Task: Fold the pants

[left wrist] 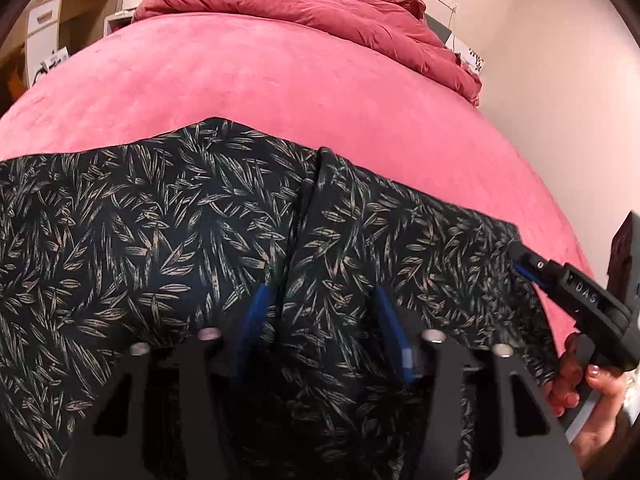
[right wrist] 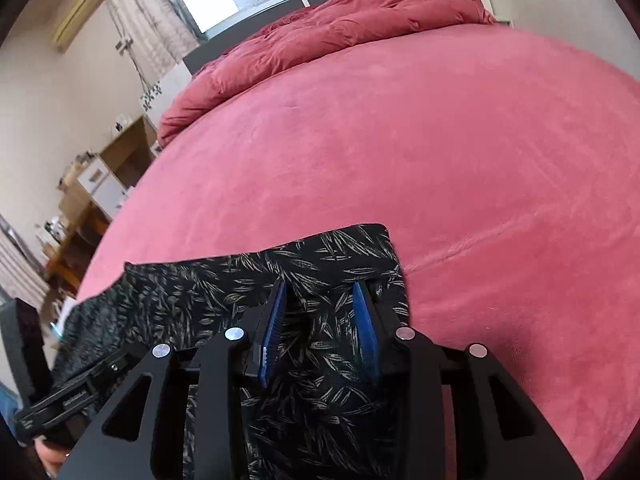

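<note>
One pair of pants, thin black fabric printed with pale slender leaves, lies flat across the near part of one bed covered in a fuzzy pink sheet. One rumpled red quilt is heaped at the far end. Two tools appear, each with black fingers and ribbed blue pads. The left tool hovers spread wide, directly over the pants. The right tool is also spread, its pads either side of the fabric near the pants' far right corner.
</note>
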A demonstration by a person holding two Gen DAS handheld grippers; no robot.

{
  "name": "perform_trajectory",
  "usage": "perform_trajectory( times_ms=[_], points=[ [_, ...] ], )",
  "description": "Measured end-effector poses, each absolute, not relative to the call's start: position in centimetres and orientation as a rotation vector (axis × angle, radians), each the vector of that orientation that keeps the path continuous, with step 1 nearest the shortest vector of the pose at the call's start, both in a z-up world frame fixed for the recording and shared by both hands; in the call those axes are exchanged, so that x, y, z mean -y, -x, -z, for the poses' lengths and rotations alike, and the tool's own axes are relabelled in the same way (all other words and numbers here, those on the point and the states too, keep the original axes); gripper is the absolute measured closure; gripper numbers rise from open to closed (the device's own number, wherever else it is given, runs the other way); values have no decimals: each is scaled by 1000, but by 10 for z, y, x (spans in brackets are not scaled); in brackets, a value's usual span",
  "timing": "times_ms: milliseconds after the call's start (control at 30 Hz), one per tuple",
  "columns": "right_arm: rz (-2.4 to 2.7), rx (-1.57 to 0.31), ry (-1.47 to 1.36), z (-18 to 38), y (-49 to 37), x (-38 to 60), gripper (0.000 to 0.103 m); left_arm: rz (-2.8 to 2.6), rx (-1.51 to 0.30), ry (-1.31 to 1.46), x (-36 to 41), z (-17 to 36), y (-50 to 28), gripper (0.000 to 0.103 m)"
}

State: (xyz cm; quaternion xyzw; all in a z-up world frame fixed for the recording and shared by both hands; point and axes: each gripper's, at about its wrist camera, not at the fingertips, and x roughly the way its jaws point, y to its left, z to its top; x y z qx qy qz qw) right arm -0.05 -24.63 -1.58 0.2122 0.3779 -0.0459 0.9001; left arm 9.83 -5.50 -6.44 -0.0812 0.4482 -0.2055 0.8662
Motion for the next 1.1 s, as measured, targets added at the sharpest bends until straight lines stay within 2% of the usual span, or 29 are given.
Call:
perform_trajectory(
  times_ms=[33, 67, 300, 467, 500, 800, 833, 867, 933, 1100],
  points=[
    [94, -777, -441, 15, 1, 247, 69, 441, -954, 172, 58, 65, -98, 72],
    [92, -770, -447, 14, 2, 248, 69, 450, -958, 181, 58, 63, -100, 87],
    [46, -724, -485, 7, 11, 253, 69, 504, -872, 313, 34, 29, -75, 89],
    [55, -758, -398, 10, 2, 241, 69, 437, -918, 263, 35, 69, -67, 88],
    [52, -766, -381, 13, 1, 240, 65, 444, -910, 272, 37, 78, -67, 88],
    [61, -756, -358, 11, 4, 237, 62, 443, -872, 257, -1, 84, -56, 80],
    [48, -725, -358, 5, 11, 236, 57, 442, -866, 256, -5, 82, -54, 74],
    [44, -707, -355, 2, 15, 233, 56, 437, -856, 250, -13, 81, -49, 65],
    [29, -692, -344, -2, 23, 227, 56, 413, -831, 223, -21, 79, -38, 56],
    [126, -769, -244, 9, 24, 213, 56, 411, -823, 214, -41, 78, -28, 52]
  ],
)
